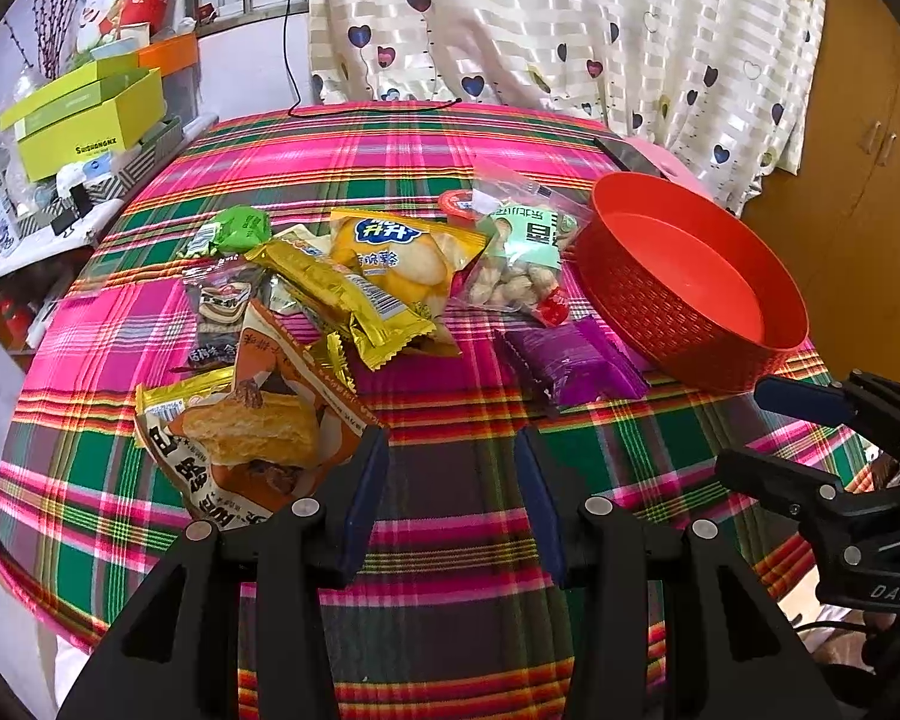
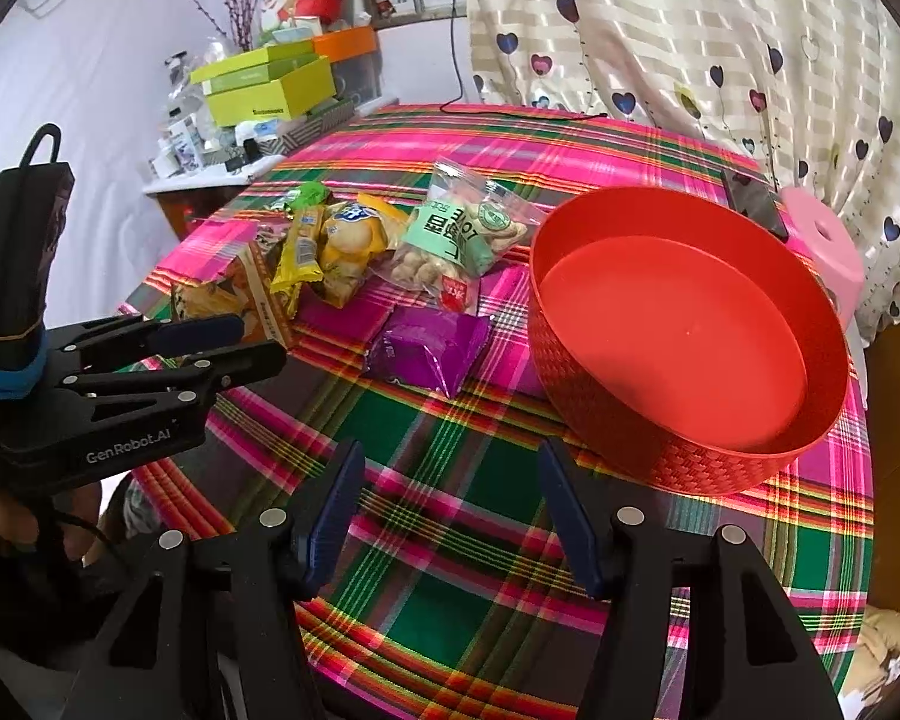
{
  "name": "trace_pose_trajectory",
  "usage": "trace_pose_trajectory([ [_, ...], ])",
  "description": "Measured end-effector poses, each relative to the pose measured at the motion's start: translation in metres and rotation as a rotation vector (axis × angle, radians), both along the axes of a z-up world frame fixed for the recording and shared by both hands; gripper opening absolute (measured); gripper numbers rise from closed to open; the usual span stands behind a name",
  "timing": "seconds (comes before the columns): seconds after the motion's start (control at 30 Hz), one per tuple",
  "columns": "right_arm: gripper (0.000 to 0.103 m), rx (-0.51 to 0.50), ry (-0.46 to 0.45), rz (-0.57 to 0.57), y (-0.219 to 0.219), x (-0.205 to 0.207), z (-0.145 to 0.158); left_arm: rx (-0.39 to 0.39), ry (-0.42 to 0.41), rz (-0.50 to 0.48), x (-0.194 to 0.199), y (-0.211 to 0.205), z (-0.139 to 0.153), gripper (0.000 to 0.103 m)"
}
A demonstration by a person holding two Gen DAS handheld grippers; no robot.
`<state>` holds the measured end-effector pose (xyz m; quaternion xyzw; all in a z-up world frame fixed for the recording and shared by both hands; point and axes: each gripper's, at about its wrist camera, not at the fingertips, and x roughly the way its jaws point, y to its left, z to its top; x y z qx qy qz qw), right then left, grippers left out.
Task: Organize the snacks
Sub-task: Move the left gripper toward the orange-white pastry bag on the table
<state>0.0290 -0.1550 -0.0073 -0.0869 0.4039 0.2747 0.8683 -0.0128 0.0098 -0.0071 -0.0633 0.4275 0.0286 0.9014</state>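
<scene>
Several snack packets lie in a loose pile on the plaid tablecloth: an orange pastry bag (image 1: 258, 432), a gold bar wrapper (image 1: 348, 300), a yellow biscuit bag (image 1: 408, 258), a clear nut bag (image 1: 522, 258) and a purple packet (image 1: 576, 360) (image 2: 429, 351). An empty red round basket (image 1: 696, 282) (image 2: 684, 342) stands to their right. My left gripper (image 1: 453, 450) hovers open over bare cloth, just right of the pastry bag. My right gripper (image 2: 450, 474) hangs open near the table's front, below the purple packet and left of the basket. Neither holds anything.
Green boxes (image 1: 84, 114) and clutter fill a side shelf at the left. A heart-print curtain (image 1: 570, 18) hangs behind the table. A pink object (image 2: 822, 246) and a dark phone (image 2: 756, 204) sit behind the basket. A black cable (image 1: 366, 111) lies on the far edge.
</scene>
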Motion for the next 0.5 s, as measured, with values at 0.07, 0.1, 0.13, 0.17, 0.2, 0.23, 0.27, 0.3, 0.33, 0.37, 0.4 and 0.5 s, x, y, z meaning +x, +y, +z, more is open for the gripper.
trace_pose_trajectory([
  [0.07, 0.059, 0.001, -0.004, 0.002, 0.001, 0.0, 0.002, -0.009, -0.003, 0.003, -0.002, 0.002, 0.001, 0.045],
  [0.1, 0.059, 0.001, -0.007, 0.003, 0.002, -0.001, 0.003, -0.015, -0.005, 0.007, -0.003, 0.004, 0.002, 0.045],
  [0.13, 0.059, 0.001, -0.011, 0.004, 0.002, -0.001, 0.004, -0.017, -0.008, 0.009, -0.003, 0.005, 0.002, 0.045],
  [0.17, 0.059, 0.003, -0.017, 0.007, 0.003, -0.002, 0.006, -0.019, -0.013, 0.013, -0.005, 0.006, 0.003, 0.045],
  [0.2, 0.059, 0.004, -0.021, 0.009, 0.004, -0.003, 0.006, -0.026, -0.017, 0.013, -0.005, 0.007, 0.004, 0.045],
  [0.23, 0.059, 0.004, -0.025, 0.011, 0.004, -0.004, 0.007, -0.033, -0.02, 0.014, -0.006, 0.008, 0.005, 0.045],
  [0.27, 0.059, 0.006, -0.029, 0.012, 0.005, -0.005, 0.008, -0.039, -0.023, 0.015, -0.006, 0.009, 0.006, 0.045],
  [0.3, 0.059, 0.008, -0.031, 0.015, 0.005, -0.006, 0.008, -0.044, -0.027, 0.016, -0.007, 0.01, 0.006, 0.045],
  [0.33, 0.059, 0.009, -0.032, 0.017, 0.006, -0.006, 0.008, -0.049, -0.031, 0.016, -0.008, 0.011, 0.007, 0.045],
  [0.37, 0.059, 0.01, -0.033, 0.02, 0.006, -0.007, 0.009, -0.053, -0.034, 0.015, -0.008, 0.012, 0.008, 0.045],
  [0.4, 0.059, 0.01, -0.034, 0.021, 0.007, -0.007, 0.009, -0.054, -0.036, 0.016, -0.008, 0.013, 0.008, 0.045],
  [0.5, 0.059, 0.013, -0.034, 0.023, 0.007, -0.007, 0.009, -0.055, -0.042, 0.022, -0.01, 0.013, 0.009, 0.045],
])
